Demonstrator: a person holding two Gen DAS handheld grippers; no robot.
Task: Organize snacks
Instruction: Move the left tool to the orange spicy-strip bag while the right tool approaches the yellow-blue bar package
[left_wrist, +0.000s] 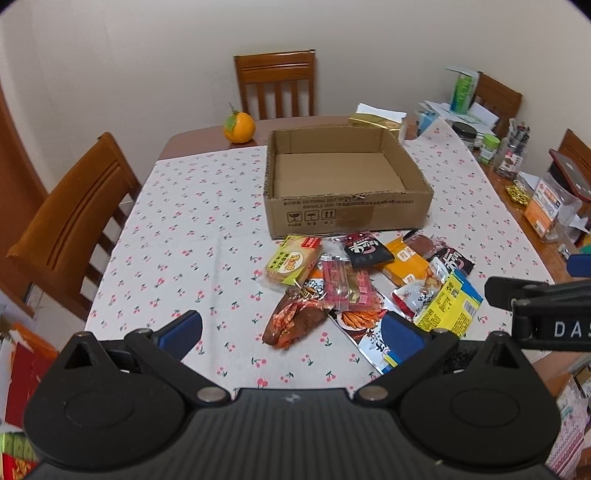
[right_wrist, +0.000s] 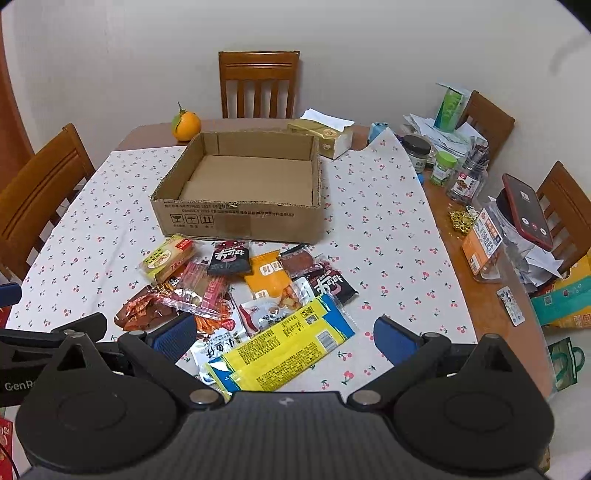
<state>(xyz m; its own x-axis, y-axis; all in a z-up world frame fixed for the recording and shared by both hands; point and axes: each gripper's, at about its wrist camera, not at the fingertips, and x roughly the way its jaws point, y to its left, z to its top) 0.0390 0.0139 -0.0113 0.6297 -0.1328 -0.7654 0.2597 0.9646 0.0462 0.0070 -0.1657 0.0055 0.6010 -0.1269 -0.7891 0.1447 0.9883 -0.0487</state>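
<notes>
An empty open cardboard box (left_wrist: 347, 218) (right_wrist: 240, 221) stands mid-table on a cherry-print cloth. In front of it lies a heap of snack packets: a yellow-green cracker pack (left_wrist: 293, 260) (right_wrist: 168, 256), a black packet (left_wrist: 365, 249) (right_wrist: 229, 256), an orange packet (left_wrist: 404, 264) (right_wrist: 269, 277), a red wrapper (left_wrist: 291, 321) (right_wrist: 142, 308) and a long yellow-blue pack (left_wrist: 448, 306) (right_wrist: 284, 350). My left gripper (left_wrist: 291, 334) is open and empty above the heap's near left. My right gripper (right_wrist: 284, 338) is open and empty over the yellow-blue pack.
An orange (left_wrist: 239, 127) (right_wrist: 185, 125) and a tissue box (right_wrist: 325, 134) sit behind the box. Jars, papers and a phone (right_wrist: 526, 210) crowd the table's right side. Wooden chairs (left_wrist: 74, 221) (right_wrist: 258, 83) stand around the table.
</notes>
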